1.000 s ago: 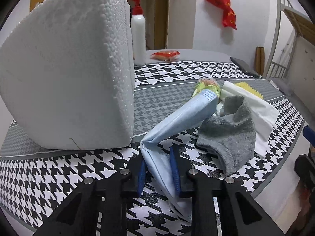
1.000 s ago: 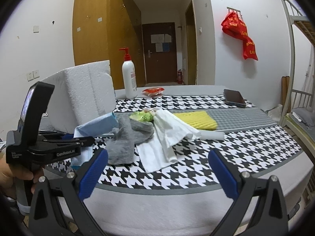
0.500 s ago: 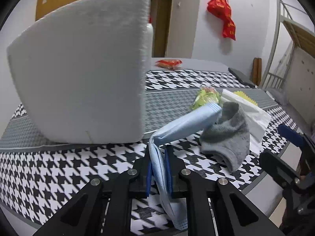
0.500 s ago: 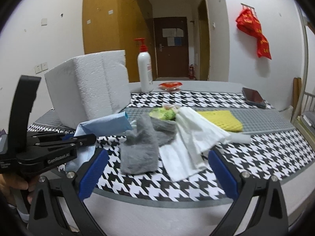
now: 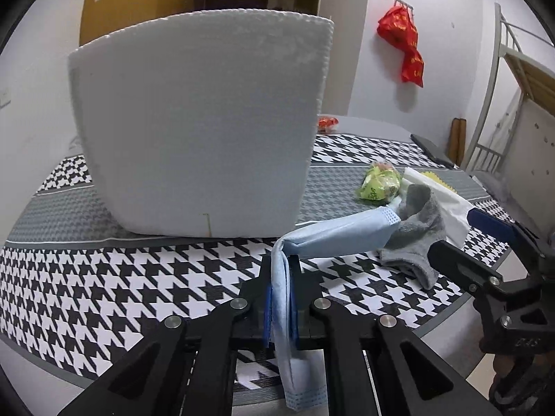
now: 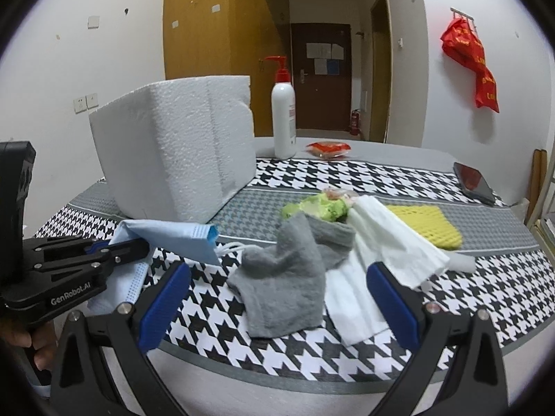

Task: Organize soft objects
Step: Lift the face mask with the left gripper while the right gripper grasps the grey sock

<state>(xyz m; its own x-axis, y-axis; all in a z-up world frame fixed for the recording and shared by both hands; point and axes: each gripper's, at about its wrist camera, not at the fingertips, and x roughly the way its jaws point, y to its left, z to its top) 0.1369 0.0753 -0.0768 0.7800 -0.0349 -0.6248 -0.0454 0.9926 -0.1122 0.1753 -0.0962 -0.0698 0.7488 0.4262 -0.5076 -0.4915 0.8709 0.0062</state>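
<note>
The left gripper point(image 5: 280, 298) has its jaws clenched on the blue mask point(image 5: 333, 239), pinching it at a fold: one part hangs down behind the jaws toward the bench edge, and the longer part runs up and to the right, with its far end resting against the grey sock point(image 5: 416, 222). So the mask's long axis lies across the front of the white foam box point(image 5: 194, 121), which stands straight ahead of the left jaws on the houndstooth bench point(image 5: 104, 284) and just beyond them. If the box is where the soft things go, the mask must be lifted over its near wall; no opening shows from here. The right gripper point(image 6: 277, 301) has its jaws released and wide with nothing between them, and the sock point(image 6: 284, 291) lies directly ahead of them, beside the white tissue point(image 6: 385, 242). The right hand is thus the nearer one for the sock.
</note>
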